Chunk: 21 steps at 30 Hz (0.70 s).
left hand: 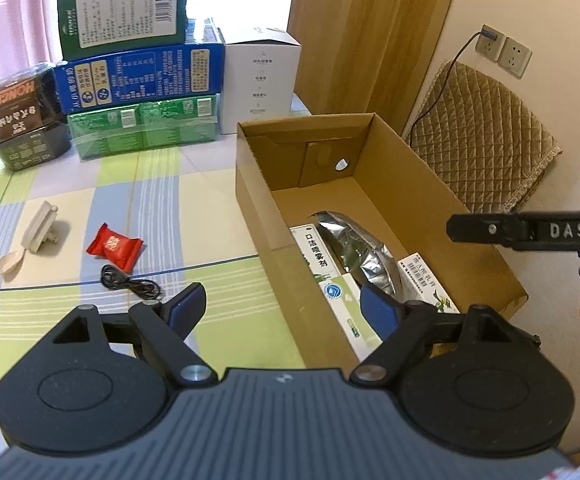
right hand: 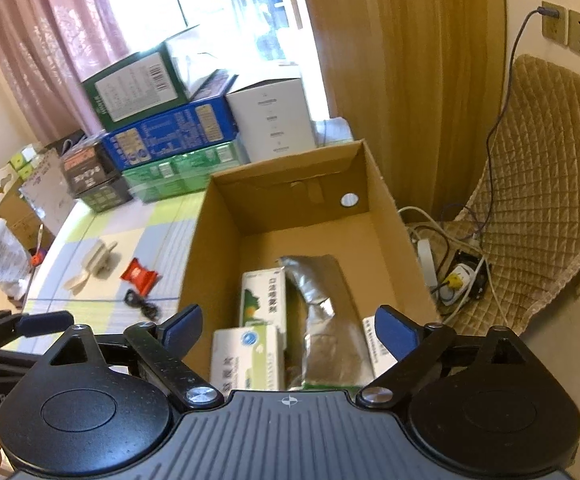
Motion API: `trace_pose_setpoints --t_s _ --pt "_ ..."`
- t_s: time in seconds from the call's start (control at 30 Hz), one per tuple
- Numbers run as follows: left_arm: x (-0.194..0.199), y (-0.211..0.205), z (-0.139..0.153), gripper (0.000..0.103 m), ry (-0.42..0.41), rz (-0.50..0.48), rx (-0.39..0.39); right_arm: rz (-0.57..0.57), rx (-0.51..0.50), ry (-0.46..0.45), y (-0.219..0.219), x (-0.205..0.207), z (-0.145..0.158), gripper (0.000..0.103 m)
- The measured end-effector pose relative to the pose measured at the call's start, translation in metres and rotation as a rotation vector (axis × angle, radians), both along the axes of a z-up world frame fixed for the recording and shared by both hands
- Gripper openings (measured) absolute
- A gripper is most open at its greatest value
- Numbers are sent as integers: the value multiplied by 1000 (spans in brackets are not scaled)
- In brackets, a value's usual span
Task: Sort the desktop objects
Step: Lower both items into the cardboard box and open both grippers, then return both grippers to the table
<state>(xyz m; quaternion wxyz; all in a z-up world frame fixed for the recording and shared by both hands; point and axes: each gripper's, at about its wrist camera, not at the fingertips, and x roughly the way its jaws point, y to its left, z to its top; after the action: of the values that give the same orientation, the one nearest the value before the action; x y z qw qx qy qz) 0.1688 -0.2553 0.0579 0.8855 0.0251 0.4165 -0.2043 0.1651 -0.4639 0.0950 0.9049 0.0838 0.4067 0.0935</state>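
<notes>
An open cardboard box stands on the checked tablecloth. Inside lie a silver foil pouch and white-green medicine boxes. On the cloth left of the box lie a red candy packet, a black coiled cable, a white plug adapter and a small beige spoon. My left gripper is open and empty, straddling the box's near-left wall. My right gripper is open and empty above the box's near end.
Stacked green, blue and white cartons and a dark container stand at the table's back. A quilted chair and a power strip with cords are right of the box. The wall has sockets.
</notes>
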Motion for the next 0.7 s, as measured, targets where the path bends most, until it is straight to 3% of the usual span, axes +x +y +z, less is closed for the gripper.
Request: trace_pose_setpoints --t_s 0.4,0.57,0.7 --pt "-34 39 14 91 -36 23 18 49 -15 -31 34 -41 18 99" --pt "-49 69 16 102 -59 25 41 83 -26 -47 56 -55 23 101" --pt "-57 106 13 102 -67 53 77 108 -45 -45 75 -61 23 101"
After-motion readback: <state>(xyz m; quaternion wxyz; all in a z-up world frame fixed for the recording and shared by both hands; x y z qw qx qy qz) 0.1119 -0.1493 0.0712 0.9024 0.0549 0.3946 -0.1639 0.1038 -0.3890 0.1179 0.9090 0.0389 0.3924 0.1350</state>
